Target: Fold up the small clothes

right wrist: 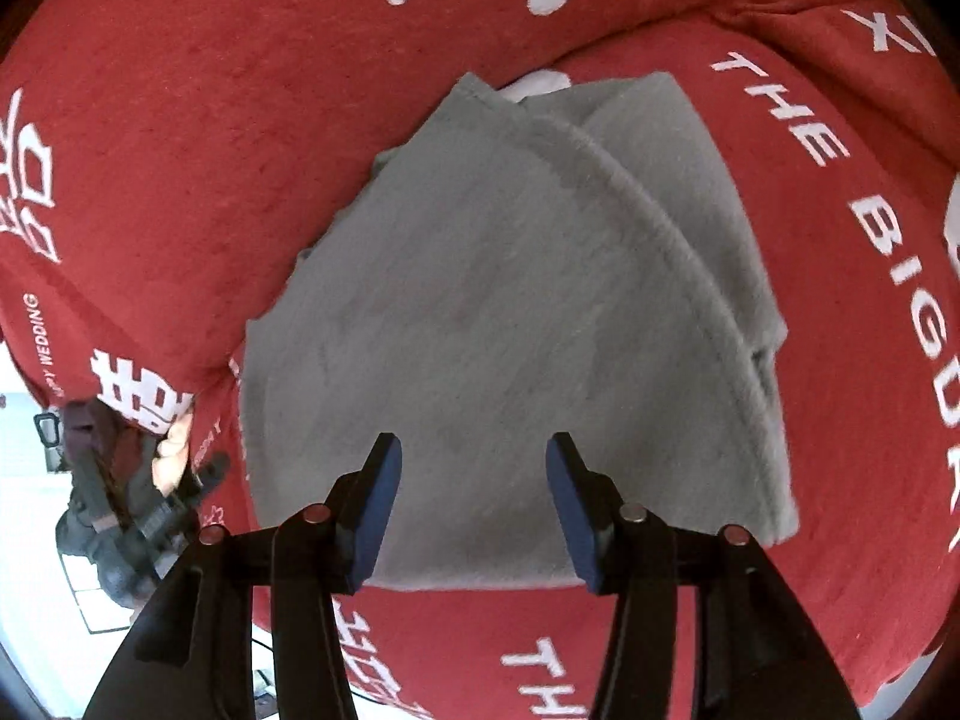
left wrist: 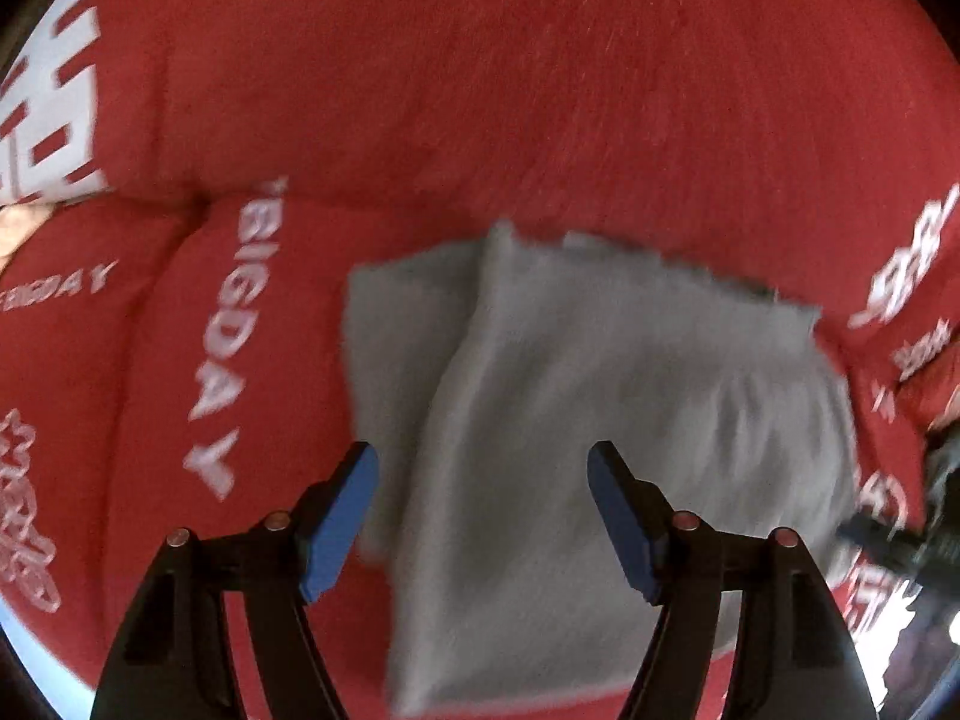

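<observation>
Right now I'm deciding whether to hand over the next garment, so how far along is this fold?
Done: the grey garment lies folded in layers on the red printed cover. In hand: nothing; the left gripper and right gripper hang over it, jaws open and empty. Left: perhaps squaring the uneven edges, otherwise this piece looks finished.

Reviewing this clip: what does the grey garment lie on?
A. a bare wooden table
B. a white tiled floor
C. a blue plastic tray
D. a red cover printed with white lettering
D: the folded grey garment rests on a red cover bearing white lettering, which surrounds it on all sides in both wrist views.
</observation>
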Motion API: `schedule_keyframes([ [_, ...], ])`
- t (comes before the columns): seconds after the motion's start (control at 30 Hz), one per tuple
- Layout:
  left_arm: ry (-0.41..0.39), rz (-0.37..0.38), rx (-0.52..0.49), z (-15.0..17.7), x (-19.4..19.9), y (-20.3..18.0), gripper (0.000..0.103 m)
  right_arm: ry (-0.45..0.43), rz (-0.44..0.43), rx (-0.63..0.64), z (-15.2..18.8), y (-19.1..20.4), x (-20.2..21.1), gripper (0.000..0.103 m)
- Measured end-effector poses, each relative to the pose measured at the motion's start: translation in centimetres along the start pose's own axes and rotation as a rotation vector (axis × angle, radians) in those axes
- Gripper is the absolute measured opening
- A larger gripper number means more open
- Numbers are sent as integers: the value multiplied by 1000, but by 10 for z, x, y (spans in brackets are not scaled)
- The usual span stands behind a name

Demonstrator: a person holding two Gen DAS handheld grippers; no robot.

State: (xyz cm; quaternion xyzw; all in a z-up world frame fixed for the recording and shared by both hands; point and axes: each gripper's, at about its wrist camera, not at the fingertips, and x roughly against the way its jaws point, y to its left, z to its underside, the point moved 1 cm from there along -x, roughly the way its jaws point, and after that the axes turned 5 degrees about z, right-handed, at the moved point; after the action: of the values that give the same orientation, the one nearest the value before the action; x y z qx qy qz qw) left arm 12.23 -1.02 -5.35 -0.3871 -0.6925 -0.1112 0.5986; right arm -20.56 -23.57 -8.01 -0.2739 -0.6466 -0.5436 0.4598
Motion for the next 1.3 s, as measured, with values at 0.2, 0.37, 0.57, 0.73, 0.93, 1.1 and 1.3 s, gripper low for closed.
schedule_keyframes([
  [0.2, 36, 12, 22, -30, -45, -8, 73, 16, 32, 14, -5, -4, -8, 55],
  [0.37, 54, -39, 74, -40, -65, 7, 73, -51, 22, 99, -42, 11, 1, 55],
  [0.57, 53, -78, 102, -41, -72, 16, 73, -93, -38, 59, -105, 22, -22, 24],
  [0.73, 41, -126, 52, -37, -75, 7, 74, -142, -10, 7, -136, 21, -44, 16],
  [0.93, 29, -137, 48, -35, -76, 3, 74, -219, -21, -229, -150, -17, -63, 11],
  [1.1, 39, -150, 53, -34, -77, -2, 74, -249, -13, -271, -148, -24, -51, 14],
  [1.3, 60, -169, 45, -34, -62, -12, 74, -189, -27, -213, -131, -23, -21, 15],
])
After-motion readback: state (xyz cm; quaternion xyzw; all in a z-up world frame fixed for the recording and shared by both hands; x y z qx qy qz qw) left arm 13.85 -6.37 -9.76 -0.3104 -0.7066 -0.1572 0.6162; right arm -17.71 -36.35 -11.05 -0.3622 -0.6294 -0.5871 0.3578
